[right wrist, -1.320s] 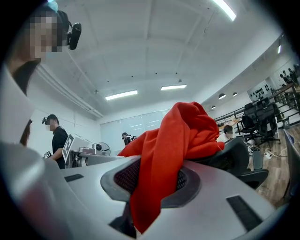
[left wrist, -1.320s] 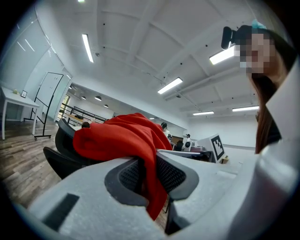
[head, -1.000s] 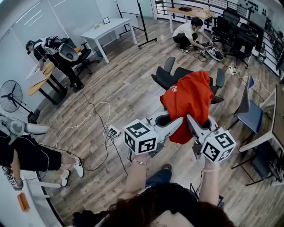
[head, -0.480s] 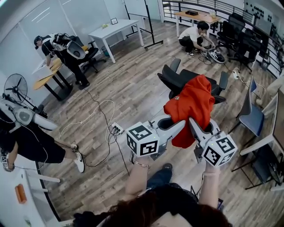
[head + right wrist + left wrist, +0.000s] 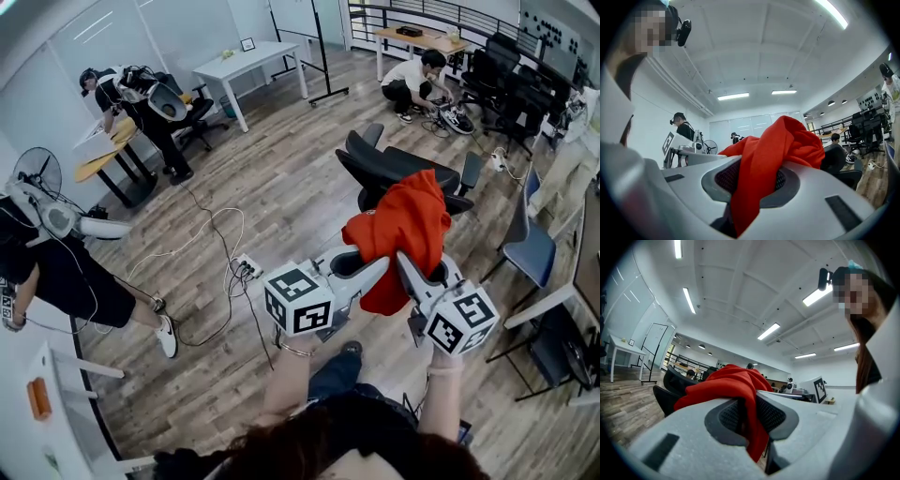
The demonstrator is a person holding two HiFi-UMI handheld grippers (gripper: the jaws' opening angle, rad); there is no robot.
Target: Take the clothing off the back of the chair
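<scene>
A red garment hangs in the air between my two grippers, clear of the black office chair behind it. My left gripper is shut on the garment's left edge; in the left gripper view red cloth is pinched between the grey jaws and droops below them. My right gripper is shut on the right edge; in the right gripper view the cloth bulges over the jaws and hangs down. Both grippers point level, away from me.
Behind the chair a person crouches by shoes on the wood floor. A blue chair and a desk edge stand right. A power strip with cables lies left. People stand at desks far left, near a fan.
Both grippers and the red garment have drawn back from the black chair together; the gap between cloth and chair has grown. Both grips are unchanged.
</scene>
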